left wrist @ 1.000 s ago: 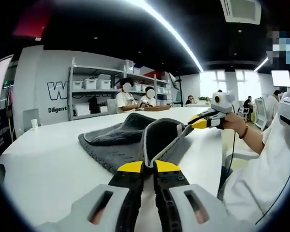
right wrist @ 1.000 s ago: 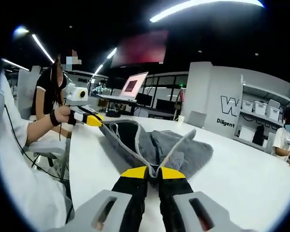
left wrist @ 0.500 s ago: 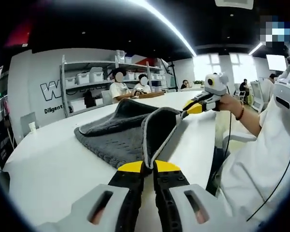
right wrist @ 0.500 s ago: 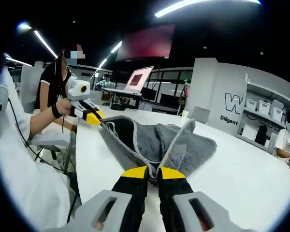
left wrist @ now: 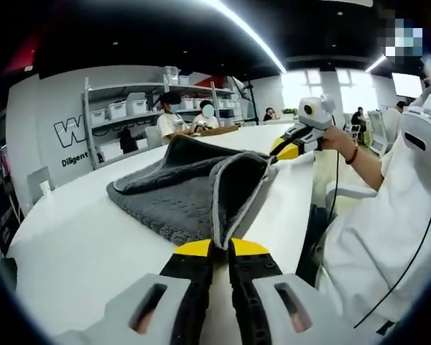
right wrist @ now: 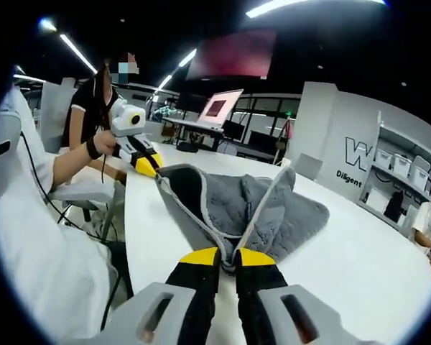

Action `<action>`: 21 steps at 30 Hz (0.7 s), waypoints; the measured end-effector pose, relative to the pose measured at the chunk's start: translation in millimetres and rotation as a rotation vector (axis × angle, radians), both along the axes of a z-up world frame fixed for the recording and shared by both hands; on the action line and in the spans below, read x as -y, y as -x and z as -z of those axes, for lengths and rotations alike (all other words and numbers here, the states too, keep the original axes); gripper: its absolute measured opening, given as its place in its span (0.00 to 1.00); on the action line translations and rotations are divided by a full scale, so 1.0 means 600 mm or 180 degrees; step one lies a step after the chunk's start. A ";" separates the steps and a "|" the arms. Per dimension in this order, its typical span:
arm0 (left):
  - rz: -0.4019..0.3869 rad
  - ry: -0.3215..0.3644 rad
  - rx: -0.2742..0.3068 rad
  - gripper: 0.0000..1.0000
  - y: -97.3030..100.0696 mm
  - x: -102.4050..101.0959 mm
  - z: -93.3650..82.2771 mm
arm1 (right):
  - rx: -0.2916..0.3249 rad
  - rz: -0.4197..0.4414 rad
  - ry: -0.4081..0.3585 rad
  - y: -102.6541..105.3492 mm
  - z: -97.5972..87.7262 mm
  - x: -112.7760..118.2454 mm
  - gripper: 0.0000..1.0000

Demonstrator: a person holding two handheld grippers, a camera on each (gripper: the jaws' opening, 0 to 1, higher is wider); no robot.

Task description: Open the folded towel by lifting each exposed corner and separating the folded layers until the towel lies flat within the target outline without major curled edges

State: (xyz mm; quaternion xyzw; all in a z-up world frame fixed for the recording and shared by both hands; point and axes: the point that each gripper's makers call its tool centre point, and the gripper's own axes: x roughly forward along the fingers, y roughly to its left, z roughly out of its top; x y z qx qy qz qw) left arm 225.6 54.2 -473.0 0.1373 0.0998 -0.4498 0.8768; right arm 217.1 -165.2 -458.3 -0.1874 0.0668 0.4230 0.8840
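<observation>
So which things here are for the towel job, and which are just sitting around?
For the job:
- grey towel, partly lifted off the white table
- left gripper, jaws shut on a towel corner
- right gripper, jaws shut on another corner

Just around:
- shelf of storage bins
- open laptop
- paper cup
- people sitting across the table

A long white table [left wrist: 79, 237] carries it all, its smooth top [right wrist: 359, 266] bare and glossy around the one thing lying on it: a grey towel [left wrist: 176, 194], bunched and only partly resting on the surface, its near corners lifted off the table, the far body [right wrist: 302, 215] flat against the white top, close to the table's edge beside the seated person
</observation>
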 end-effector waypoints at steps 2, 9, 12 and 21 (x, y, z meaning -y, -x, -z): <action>-0.0005 0.0017 -0.0015 0.07 0.000 -0.001 0.000 | -0.0024 -0.0008 -0.0010 0.000 0.001 -0.001 0.02; 0.0090 -0.0113 0.0047 0.07 0.007 -0.002 0.002 | -0.0089 -0.0086 0.0121 0.004 0.016 -0.002 0.01; 0.0138 -0.0055 0.0001 0.07 0.013 -0.002 -0.002 | -0.0107 -0.0088 0.0133 0.003 0.016 0.000 0.01; 0.0273 -0.0024 0.0000 0.10 0.027 0.000 -0.008 | -0.0151 -0.0108 0.0161 0.005 0.016 0.004 0.07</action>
